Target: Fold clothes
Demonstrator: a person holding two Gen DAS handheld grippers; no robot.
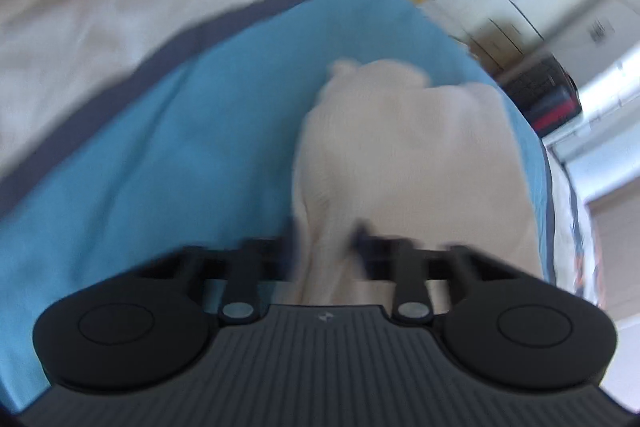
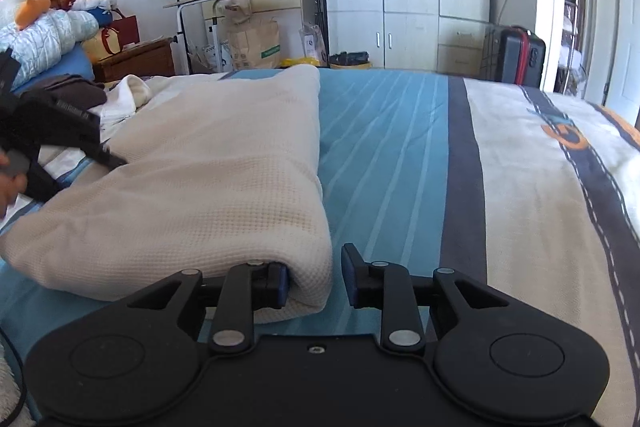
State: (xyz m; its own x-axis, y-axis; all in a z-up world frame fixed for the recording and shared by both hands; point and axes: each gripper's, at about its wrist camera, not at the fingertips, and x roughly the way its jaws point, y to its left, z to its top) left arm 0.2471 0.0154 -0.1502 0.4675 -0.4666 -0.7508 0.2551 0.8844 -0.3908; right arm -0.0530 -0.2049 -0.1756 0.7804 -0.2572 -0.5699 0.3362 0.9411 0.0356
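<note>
1. The bed (image 2: 400, 155) carries a blue striped cover with a dark band and a cream panel.
2. A folded cream waffle-knit garment (image 2: 208, 179) lies on the blue part, left of the dark band.
3. The right hand-held gripper (image 2: 314, 277) straddles the garment's near corner, jaws partly apart, the right pad clear of the cloth.
4. The left hand-held gripper (image 1: 326, 239), blurred, is pinched narrow on the garment's (image 1: 404, 155) edge.

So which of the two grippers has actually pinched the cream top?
The left hand-held gripper: its jaws squeeze a bunch of the cream top. The right hand-held gripper has a gap beside the fold.
</note>
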